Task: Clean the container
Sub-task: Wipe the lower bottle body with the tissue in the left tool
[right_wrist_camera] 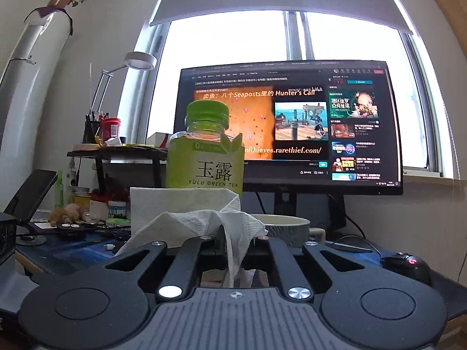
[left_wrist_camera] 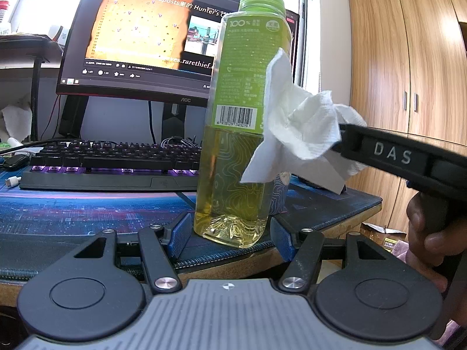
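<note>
A clear green tea bottle point(left_wrist_camera: 239, 122) with a green cap stands upright on the desk mat near the front edge, about half full of yellow liquid. My left gripper point(left_wrist_camera: 230, 237) is open, its blue pads point(left_wrist_camera: 179, 237) on either side of the bottle's base, not touching it. My right gripper point(right_wrist_camera: 233, 240) is shut on a crumpled white paper towel point(right_wrist_camera: 204, 224). In the left wrist view the towel point(left_wrist_camera: 303, 128) touches the bottle's right side at label height. In the right wrist view the bottle point(right_wrist_camera: 205, 157) rises just behind the towel.
A monitor point(right_wrist_camera: 289, 125) and a lit keyboard point(left_wrist_camera: 116, 157) stand behind the bottle. A patterned mug point(right_wrist_camera: 287, 227) stands close behind the bottle's right. A mouse point(right_wrist_camera: 408, 265) lies at the right. Clutter and a shelf fill the desk's left. A wooden wardrobe point(left_wrist_camera: 408, 58) stands at the right.
</note>
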A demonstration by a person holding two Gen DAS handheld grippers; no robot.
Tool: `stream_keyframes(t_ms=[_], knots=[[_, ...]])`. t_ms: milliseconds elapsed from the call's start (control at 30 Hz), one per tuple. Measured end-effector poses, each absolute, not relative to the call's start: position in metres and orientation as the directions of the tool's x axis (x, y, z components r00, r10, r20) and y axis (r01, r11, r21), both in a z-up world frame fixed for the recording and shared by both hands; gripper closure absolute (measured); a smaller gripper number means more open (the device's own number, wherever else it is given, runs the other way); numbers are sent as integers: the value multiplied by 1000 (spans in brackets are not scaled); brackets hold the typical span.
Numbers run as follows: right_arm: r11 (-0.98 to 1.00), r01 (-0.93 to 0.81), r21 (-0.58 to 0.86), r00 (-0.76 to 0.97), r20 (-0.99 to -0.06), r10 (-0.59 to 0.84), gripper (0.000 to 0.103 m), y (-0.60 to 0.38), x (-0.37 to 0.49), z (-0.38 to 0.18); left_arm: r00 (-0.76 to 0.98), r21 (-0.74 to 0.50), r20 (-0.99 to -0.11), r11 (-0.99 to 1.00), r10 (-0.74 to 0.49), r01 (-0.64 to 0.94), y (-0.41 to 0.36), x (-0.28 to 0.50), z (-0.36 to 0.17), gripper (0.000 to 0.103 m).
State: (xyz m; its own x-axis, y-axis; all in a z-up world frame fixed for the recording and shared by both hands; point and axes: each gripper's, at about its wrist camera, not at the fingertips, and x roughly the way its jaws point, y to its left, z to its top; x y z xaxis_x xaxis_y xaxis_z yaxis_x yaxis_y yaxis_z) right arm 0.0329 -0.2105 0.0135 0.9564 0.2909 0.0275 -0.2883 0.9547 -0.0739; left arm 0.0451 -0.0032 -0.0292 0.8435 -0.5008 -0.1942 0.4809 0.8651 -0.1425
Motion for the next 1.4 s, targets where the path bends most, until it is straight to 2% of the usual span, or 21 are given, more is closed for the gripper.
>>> stream_keyframes(t_ms=[367,733,1067,1400], knots=[[964,-264,-40,964,-45,262,95,-217,50,-1,842,-140,-197,865,-502,483,-3,46,-28,39],[953,-296,-63,954,28,298,95,-214,33,13,843,-139,-197,865,-501,482,-4,46,-28,39],[961,-275,-38,961,-41,273,95,-221,47,2,842,-144,-193,864,-503,483,-3,45,-28,39],[951,-302,-60,953,14,303,95,-215,34,13,843,-146,-191,864,-502,482,-3,45,-29,39]])
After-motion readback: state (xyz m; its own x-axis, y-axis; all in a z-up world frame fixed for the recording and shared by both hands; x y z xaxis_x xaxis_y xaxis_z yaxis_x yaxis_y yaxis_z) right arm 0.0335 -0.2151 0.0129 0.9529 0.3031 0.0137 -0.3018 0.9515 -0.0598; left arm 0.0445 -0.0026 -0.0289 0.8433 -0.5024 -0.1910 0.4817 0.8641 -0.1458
